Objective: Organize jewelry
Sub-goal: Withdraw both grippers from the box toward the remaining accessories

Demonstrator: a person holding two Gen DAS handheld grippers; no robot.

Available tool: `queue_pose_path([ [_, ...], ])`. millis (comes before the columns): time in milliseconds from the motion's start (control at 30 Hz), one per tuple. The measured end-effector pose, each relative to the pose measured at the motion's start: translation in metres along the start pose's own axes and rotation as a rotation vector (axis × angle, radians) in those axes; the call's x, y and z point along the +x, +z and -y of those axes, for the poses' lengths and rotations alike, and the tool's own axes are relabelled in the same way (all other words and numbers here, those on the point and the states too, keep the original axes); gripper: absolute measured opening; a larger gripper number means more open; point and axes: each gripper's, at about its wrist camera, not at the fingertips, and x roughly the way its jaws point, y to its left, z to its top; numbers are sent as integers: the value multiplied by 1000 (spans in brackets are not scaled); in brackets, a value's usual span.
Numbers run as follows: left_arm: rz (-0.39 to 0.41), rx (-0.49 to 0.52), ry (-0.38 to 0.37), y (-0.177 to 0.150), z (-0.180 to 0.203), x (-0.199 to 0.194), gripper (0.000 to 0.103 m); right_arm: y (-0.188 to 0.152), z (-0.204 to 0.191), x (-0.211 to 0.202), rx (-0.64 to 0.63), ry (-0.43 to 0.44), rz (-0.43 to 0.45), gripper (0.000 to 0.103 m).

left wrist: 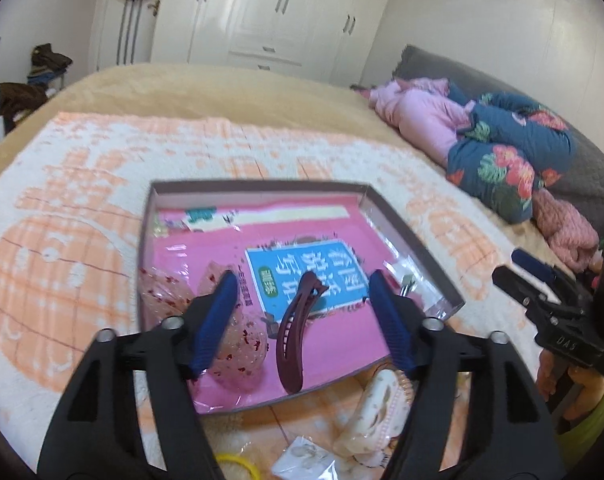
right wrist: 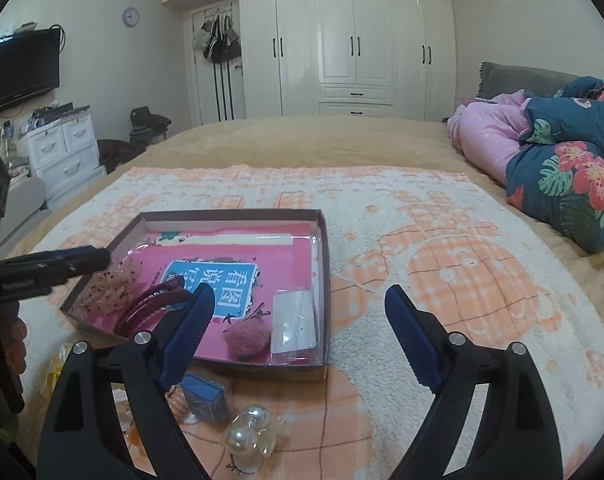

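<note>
On a bed spread with an orange-and-cream blanket (right wrist: 442, 248): one shallow cardboard tray (right wrist: 320, 240), lined with a pink booklet (right wrist: 238, 256) bearing a blue title panel.

Seen only from the right wrist: one pink fuzzy pompom clip (right wrist: 248, 338) and one clear plastic packet (right wrist: 294, 326), both at the tray's near right corner; outside the tray, just in front of its near wall, one small blue box (right wrist: 206, 396) and one clear bag holding two large pearl beads (right wrist: 248, 426).

Seen only from the left wrist: outside the tray's near edge, one cream hair clip edged with small pearls (left wrist: 376, 404), one yellow ring-shaped band (left wrist: 238, 464), and one small clear packet with a pale piece inside (left wrist: 306, 456).

Seen in both views, inside the tray: one dark maroon hair claw (left wrist: 296, 328), lying partly on the blue panel; one pink speckled mesh item (left wrist: 238, 344) on the tray's left side.

Left gripper (left wrist: 302, 312): jaws spread, nothing between the pads; the maroon claw lies in the tray below the gap, untouched. Right gripper (right wrist: 302, 332): jaws spread wide, empty, above the tray's right wall and the blanket.

Background: one white wardrobe (right wrist: 342, 40), one folded floral quilt (right wrist: 562, 168).
</note>
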Motion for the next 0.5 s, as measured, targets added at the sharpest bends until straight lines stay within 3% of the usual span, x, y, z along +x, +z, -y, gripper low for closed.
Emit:
queue_pose_path([
  [67, 31, -9, -2, 0, 3, -12, 70, 0, 0, -6, -6, -9, 14, 85],
  [133, 57, -14, 8, -1, 6, -23, 88, -1, 0, -11, -12, -13, 24, 86],
  [500, 102, -26, 23, -16, 10, -59, 92, -9, -7, -38, -49, 0, 61, 87],
])
